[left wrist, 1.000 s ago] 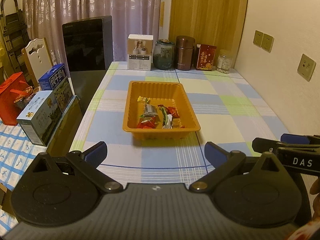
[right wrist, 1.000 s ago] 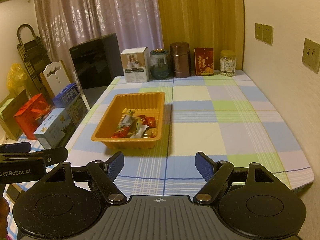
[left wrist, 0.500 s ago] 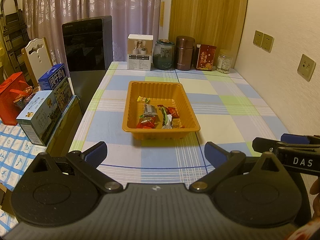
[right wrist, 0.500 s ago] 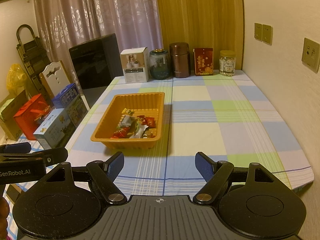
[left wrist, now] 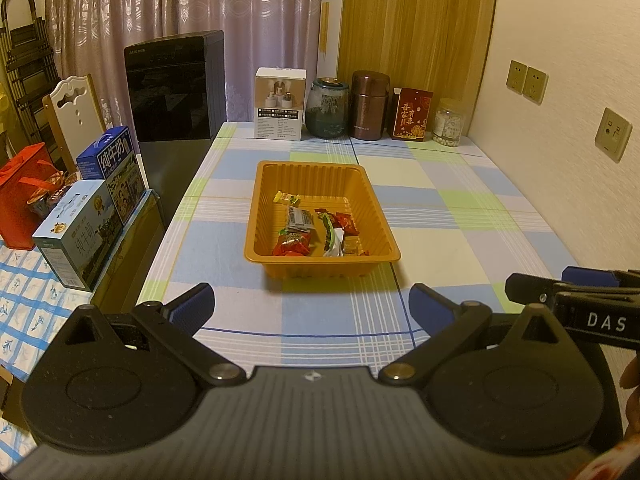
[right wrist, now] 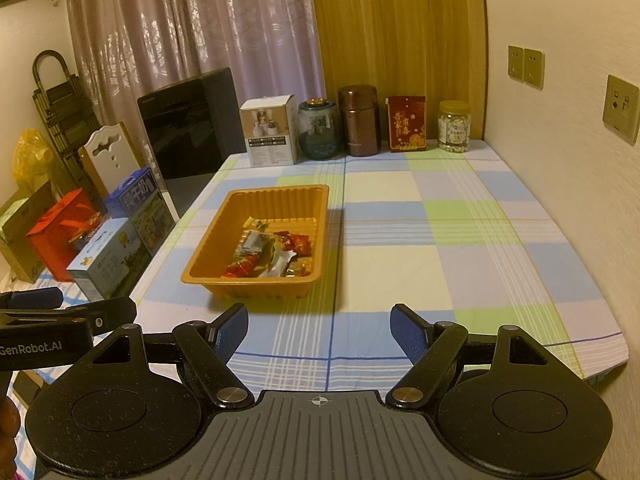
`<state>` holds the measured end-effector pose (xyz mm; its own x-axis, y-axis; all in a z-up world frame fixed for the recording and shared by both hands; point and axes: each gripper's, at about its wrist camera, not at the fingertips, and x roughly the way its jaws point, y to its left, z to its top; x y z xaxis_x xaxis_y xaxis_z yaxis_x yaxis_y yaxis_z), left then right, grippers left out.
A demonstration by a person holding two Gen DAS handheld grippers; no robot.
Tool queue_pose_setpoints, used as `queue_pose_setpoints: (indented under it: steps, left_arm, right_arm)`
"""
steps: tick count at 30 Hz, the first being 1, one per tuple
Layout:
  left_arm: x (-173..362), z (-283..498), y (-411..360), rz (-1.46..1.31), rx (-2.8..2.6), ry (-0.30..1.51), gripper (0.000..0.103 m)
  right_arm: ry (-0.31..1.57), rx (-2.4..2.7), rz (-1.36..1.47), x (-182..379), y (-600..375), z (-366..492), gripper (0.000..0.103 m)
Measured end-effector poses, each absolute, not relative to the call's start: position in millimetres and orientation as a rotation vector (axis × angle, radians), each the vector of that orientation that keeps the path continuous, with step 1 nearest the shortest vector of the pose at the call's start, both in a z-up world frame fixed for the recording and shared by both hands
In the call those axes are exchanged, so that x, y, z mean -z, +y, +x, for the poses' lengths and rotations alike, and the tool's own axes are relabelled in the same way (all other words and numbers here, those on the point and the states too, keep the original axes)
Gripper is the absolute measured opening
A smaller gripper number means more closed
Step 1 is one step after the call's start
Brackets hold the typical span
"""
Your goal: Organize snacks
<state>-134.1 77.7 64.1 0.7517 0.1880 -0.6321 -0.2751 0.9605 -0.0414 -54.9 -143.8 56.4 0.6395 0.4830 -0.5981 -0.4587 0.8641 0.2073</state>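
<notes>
A: How do the jaws stand?

B: The left gripper (left wrist: 312, 306) has its blue pads spread wide, and nothing is between them. The right gripper (right wrist: 319, 330) is the same: jaws apart, holding nothing. Both hang above the near edge of the checked tablecloth (left wrist: 460, 216), side by side, and point toward the middle of the table.

A: And the snacks?

B: They lie in the orange plastic tray (left wrist: 320, 170), which stands ahead of the left gripper, and ahead and to the left of the right one. A small pile of wrapped snacks (left wrist: 316, 232) fills its near half: red packets, a grey one, a white one and a small yellow one a little further back. The far half of the tray is bare.

A: Is any snack outside the tray?

B: None that the two views show. The cloth around the tray carries no loose packet. Along the far edge there are only a white box (left wrist: 280, 104), a glass jar (left wrist: 327, 108), a brown canister (left wrist: 370, 106), a red box (left wrist: 412, 116) and a small clear jar (left wrist: 450, 122).

A: So how far is the task?

B: It looks finished or nearly so, because every visible snack is gathered in the tray. What could remain is only tidying inside it.
</notes>
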Motion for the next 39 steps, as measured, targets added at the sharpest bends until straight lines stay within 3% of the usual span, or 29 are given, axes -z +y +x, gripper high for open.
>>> queue_pose_setpoints:
  steps: [39]
  left_arm:
    - [-62.3, -133.3, 74.7, -0.132, -0.251, 0.675, 0.103]
  right_arm:
    - [0.694, -0.536, 0.039, -55.5, -144.9, -55.2, 0.078]
